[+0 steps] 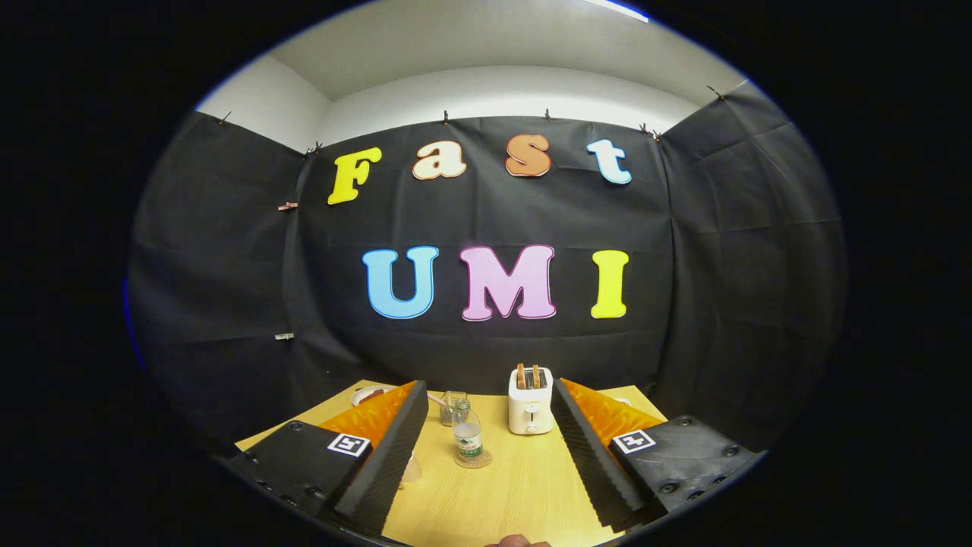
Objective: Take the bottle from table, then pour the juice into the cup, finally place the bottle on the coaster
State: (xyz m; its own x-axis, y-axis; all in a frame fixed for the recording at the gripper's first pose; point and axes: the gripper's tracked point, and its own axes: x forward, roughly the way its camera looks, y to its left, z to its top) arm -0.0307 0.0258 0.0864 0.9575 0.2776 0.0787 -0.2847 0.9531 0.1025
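A small clear bottle (468, 434) with a white cap and a green-and-white label stands upright on a round cork coaster (484, 460) on the wooden table (501, 494). Just behind it, close by, is a clear glass cup (452, 406). My gripper (490, 386) is open, its two black ribbed fingers (395, 448) spread wide. The bottle is in the gap between them, nearer the left finger and touching neither. Nothing is held.
A white toaster (530, 403) with two slices in its slots stands right of the bottle, near the right finger. A white plate (368, 393) lies at the table's far left corner, partly behind the left finger. A pale object (412, 469) peeks from under that finger.
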